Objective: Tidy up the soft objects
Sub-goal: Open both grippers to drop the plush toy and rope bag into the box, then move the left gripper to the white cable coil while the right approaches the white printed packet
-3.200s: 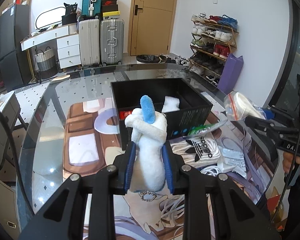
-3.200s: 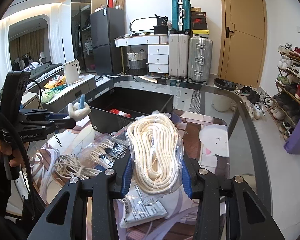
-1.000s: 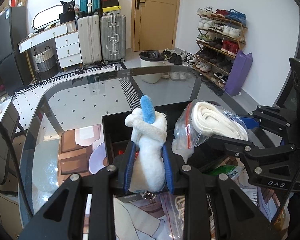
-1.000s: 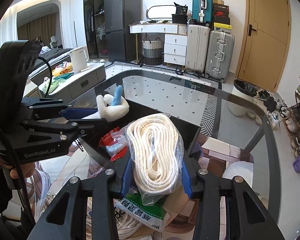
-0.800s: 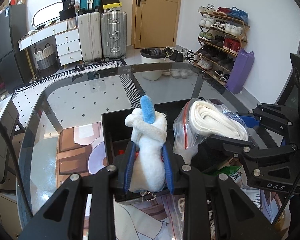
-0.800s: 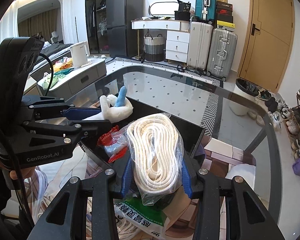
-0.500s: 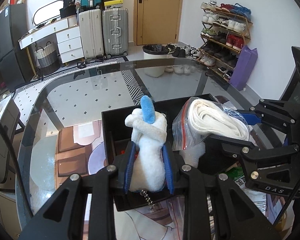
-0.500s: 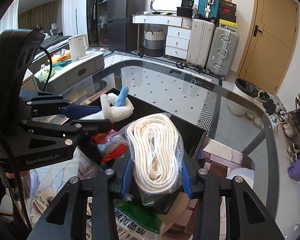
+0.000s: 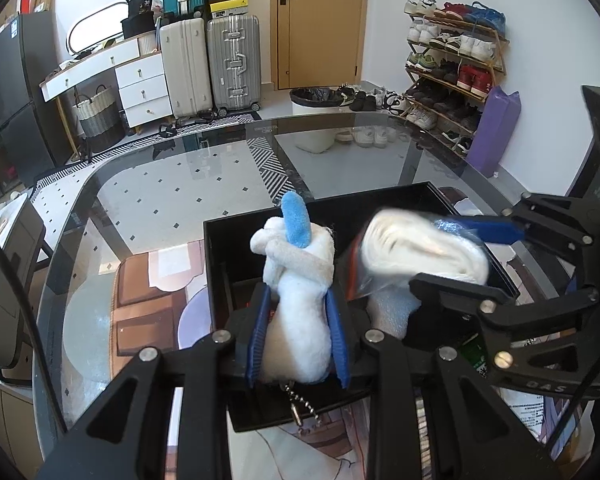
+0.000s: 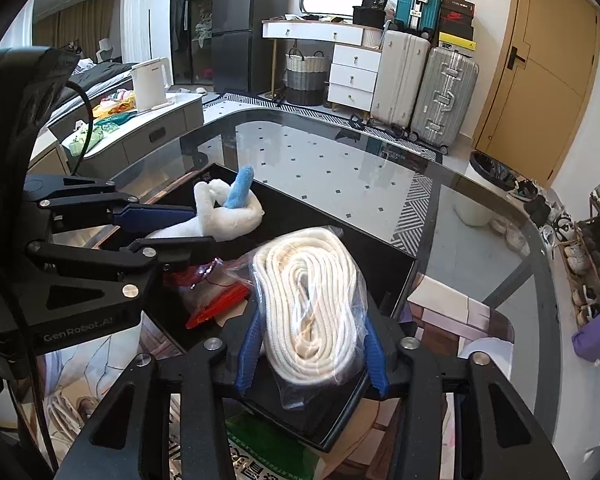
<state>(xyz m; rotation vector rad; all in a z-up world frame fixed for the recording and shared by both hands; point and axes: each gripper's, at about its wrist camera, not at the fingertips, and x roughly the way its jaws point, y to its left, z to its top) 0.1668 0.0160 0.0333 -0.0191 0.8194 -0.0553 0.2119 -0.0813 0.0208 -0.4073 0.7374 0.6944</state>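
One black box (image 9: 400,200), frame centre. Your left gripper (image 9: 298,334) clamps one white plush toy (image 9: 300,280); right gripper (image 10: 312,354) opening, one bagged rope coil (image 10: 312,300) between pads; both angled down over box.

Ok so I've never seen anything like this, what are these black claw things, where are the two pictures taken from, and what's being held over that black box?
There is no robot here: a person holds a two-finger gripper in each hand, and each gripper carries a wide-angle camera looking along its fingers. So one picture is taken from the left gripper, the other from the right gripper, and each also shows the other one from the side.

The left gripper is shut on a white plush toy with a blue tip. The right gripper has a bag of rope between its blue pads, and its jaws are opening, so it looks to be letting the bag go.

Both hover over an open black box on a glass table. Some red and white items already lie in the box, and more packets lie on the table beside it.
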